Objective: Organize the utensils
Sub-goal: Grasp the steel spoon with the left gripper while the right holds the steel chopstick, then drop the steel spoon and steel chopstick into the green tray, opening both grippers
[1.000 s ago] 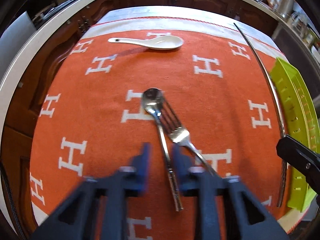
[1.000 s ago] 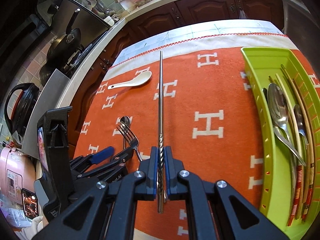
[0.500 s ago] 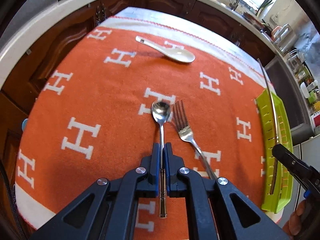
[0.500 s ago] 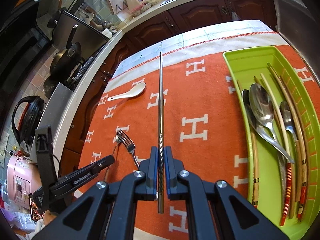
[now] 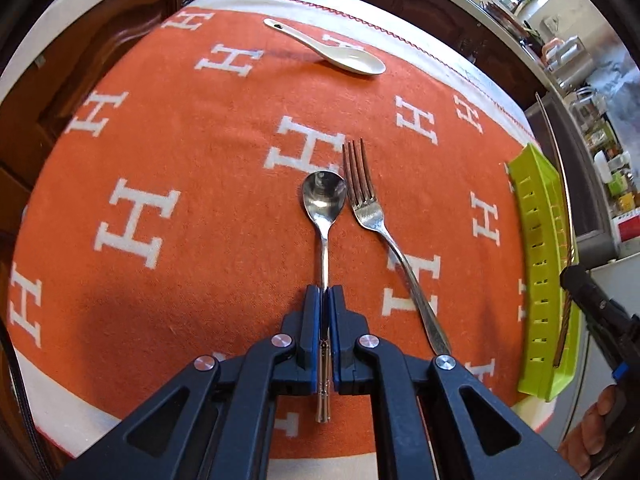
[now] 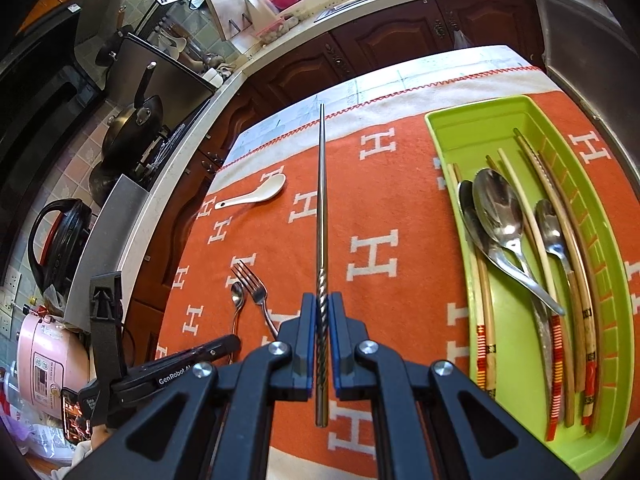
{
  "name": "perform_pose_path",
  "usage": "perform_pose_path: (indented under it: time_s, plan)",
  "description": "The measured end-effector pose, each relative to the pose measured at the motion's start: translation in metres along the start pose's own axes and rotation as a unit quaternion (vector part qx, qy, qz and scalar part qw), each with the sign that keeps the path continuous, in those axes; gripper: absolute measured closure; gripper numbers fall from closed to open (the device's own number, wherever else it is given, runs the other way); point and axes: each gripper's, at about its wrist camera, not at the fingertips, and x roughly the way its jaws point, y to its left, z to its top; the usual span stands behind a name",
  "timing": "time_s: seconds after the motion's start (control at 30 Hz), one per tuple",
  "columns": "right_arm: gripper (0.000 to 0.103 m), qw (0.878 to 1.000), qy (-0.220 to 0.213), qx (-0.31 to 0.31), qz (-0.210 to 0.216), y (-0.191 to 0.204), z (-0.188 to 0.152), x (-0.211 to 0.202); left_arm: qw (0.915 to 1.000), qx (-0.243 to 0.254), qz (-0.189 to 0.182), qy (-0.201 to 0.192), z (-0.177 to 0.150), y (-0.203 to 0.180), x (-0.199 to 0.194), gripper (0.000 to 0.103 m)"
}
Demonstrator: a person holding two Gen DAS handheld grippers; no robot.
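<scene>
My left gripper is shut on the handle of a small metal spoon, whose bowl points away over the orange cloth. A metal fork lies just right of it. A white ceramic spoon rests near the far edge. My right gripper is shut on a long metal chopstick that sticks out straight ahead. The green tray to its right holds several spoons and chopsticks. In the right wrist view the left gripper sits low left by the spoon and fork.
An orange cloth with white H marks covers the table. The green tray stands at the right edge in the left wrist view. A counter with a pan, a kettle and a pink cooker runs along the left.
My left gripper closed on the metal spoon's handle and swung the view so the spoon now lies beside the fork instead of crossing it. The right gripper drifted with the chopstick toward the tray.
</scene>
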Motion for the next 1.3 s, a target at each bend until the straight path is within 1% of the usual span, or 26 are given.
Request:
perform_pose_path:
  time_s: [0.1, 0.17, 0.23, 0.33, 0.43, 0.47, 0.5, 0.53, 0.6, 0.63, 0.73, 0.8, 0.97, 1.1, 1.2, 1.3]
  plan:
    - [0.097, 1.0, 0.0, 0.0, 0.001, -0.001, 0.0, 0.0, 0.9996, -0.015, -0.023, 0.009, 0.003, 0.007, 0.002, 0.099]
    - [0.097, 1.0, 0.001, -0.001, 0.002, -0.001, -0.001, 0.0, 0.9983, -0.025, -0.05, 0.015, 0.008, 0.013, 0.003, 0.091]
    - [0.097, 1.0, 0.002, -0.002, 0.002, -0.001, -0.001, -0.001, 0.9964, -0.034, -0.075, 0.023, 0.012, 0.017, 0.004, 0.088]
    - [0.097, 1.0, 0.004, -0.001, 0.001, 0.001, -0.002, 0.0, 0.9921, -0.045, -0.112, 0.035, 0.02, 0.026, 0.01, 0.088]
    - [0.097, 1.0, 0.006, 0.001, -0.001, 0.001, -0.002, 0.001, 0.9849, -0.05, -0.158, 0.05, 0.028, 0.036, 0.019, 0.088]
    - [0.097, 1.0, 0.006, 0.002, -0.002, 0.001, -0.001, 0.001, 0.9812, -0.048, -0.177, 0.062, 0.031, 0.04, 0.023, 0.09]
    - [0.097, 1.0, 0.006, 0.003, -0.003, 0.001, -0.002, 0.002, 0.9791, -0.052, -0.184, 0.069, 0.034, 0.043, 0.029, 0.093]
    - [0.097, 1.0, 0.007, 0.004, -0.003, 0.001, -0.002, 0.002, 0.9762, -0.062, -0.192, 0.081, 0.035, 0.047, 0.035, 0.101]
    - [0.097, 1.0, 0.008, 0.004, -0.005, 0.003, 0.0, 0.003, 0.9703, -0.079, -0.211, 0.087, 0.036, 0.053, 0.039, 0.101]
    - [0.097, 1.0, 0.009, 0.003, -0.006, 0.004, 0.0, 0.004, 0.9726, -0.074, -0.205, 0.081, 0.034, 0.051, 0.038, 0.102]
    - [0.097, 1.0, 0.01, 0.002, -0.01, 0.005, 0.0, 0.005, 0.9855, -0.032, -0.16, 0.046, 0.027, 0.031, 0.029, 0.103]
    - [0.097, 1.0, 0.01, 0.003, -0.01, 0.006, 0.001, 0.005, 0.9881, -0.022, -0.148, 0.036, 0.022, 0.022, 0.025, 0.103]
    - [0.097, 1.0, 0.005, -0.004, -0.009, 0.01, 0.002, -0.002, 0.9883, -0.001, -0.152, 0.011, 0.016, 0.006, 0.002, 0.103]
    - [0.097, 1.0, 0.001, -0.004, -0.004, 0.009, 0.003, -0.011, 0.987, 0.011, -0.16, 0.003, 0.017, -0.003, -0.023, 0.103]
    - [0.097, 1.0, -0.003, -0.001, 0.0, 0.005, 0.004, -0.024, 0.986, 0.03, -0.164, -0.005, 0.019, -0.021, -0.043, 0.103]
    - [0.097, 1.0, -0.007, 0.01, -0.004, -0.008, 0.006, -0.041, 0.9838, 0.045, -0.173, -0.005, 0.024, -0.046, -0.059, 0.103]
